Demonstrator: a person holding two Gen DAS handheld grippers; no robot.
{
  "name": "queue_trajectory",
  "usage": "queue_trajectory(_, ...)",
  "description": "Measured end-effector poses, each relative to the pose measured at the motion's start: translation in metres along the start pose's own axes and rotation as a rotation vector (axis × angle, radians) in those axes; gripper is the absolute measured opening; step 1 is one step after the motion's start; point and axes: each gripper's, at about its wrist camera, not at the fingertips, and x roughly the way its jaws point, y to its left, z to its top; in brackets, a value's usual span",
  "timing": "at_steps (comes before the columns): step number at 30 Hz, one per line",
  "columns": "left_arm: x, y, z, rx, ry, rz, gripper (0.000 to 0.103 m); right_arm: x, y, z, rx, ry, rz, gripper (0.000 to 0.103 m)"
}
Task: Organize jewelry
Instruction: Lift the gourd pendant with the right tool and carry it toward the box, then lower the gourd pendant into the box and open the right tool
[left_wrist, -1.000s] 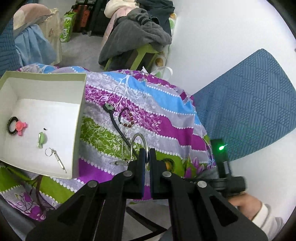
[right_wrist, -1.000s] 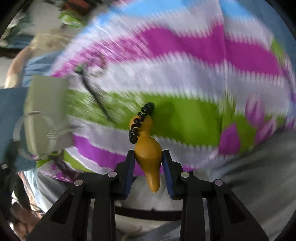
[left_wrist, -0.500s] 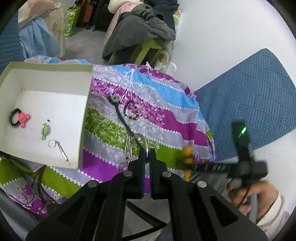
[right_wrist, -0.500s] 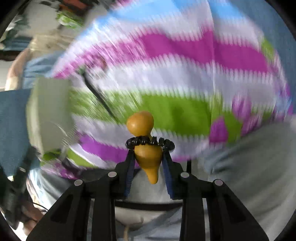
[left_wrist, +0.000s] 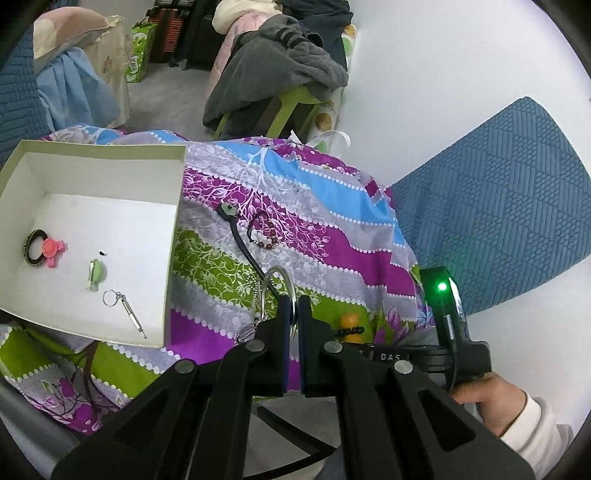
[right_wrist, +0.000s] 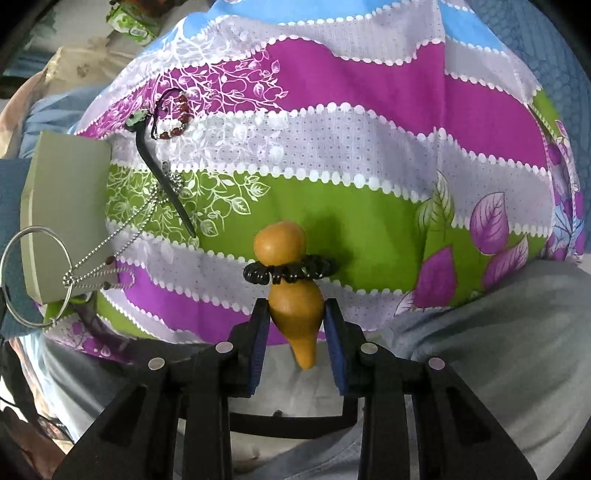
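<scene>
Up front in the left wrist view, the left tongs (left_wrist: 294, 306) are clenched on a thin silver ring (left_wrist: 277, 291), whose hoop stands up between the two black fingers. A ball chain (left_wrist: 255, 299) hangs from that ring down toward the patterned cloth (left_wrist: 317, 236) of purple, green, blue and grey bands. On the cloth beyond the tongs lie a dark hair stick (left_wrist: 243, 243) with a green head and, just beside it, a bracelet of reddish beads (left_wrist: 264, 232). To the left sits an open white box (left_wrist: 173, 236); on its floor lie a dark ring with a pink piece (left_wrist: 42, 249), a small green clip (left_wrist: 96, 273) and a little key ring with a metal pin (left_wrist: 123, 310), each apart from the others. At lower right a hand (left_wrist: 491, 398) in a white sleeve holds the other tool, its green lamp lit.

Next, the right wrist view: the right tongs (right_wrist: 297, 321) are grasping the lower bulb of an orange gourd charm (right_wrist: 291, 302), held above the cloth (right_wrist: 369, 155), narrow tip pointing back toward the camera. A black coiled hair tie (right_wrist: 291, 271) wraps the gourd's waist. At far left the silver ring (right_wrist: 35, 275) and its chain (right_wrist: 110, 236) show against the box's outer wall (right_wrist: 70, 206), with the hair stick (right_wrist: 162, 177) and bead bracelet (right_wrist: 173, 114) farther up the cloth.
</scene>
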Motion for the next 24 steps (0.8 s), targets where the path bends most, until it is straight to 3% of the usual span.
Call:
queue_trajectory(13, -0.038, -0.013, 0.036, 0.039, -0.060, -0.032, 0.003, -0.093, 0.025, 0.005, -0.065, -0.217, 0.002, 0.027)
queue_trajectory(24, -0.089, -0.027, 0.074, 0.113, -0.136, -0.014, 0.000, -0.172, 0.090, 0.004, -0.165, -0.392, 0.036, 0.027)
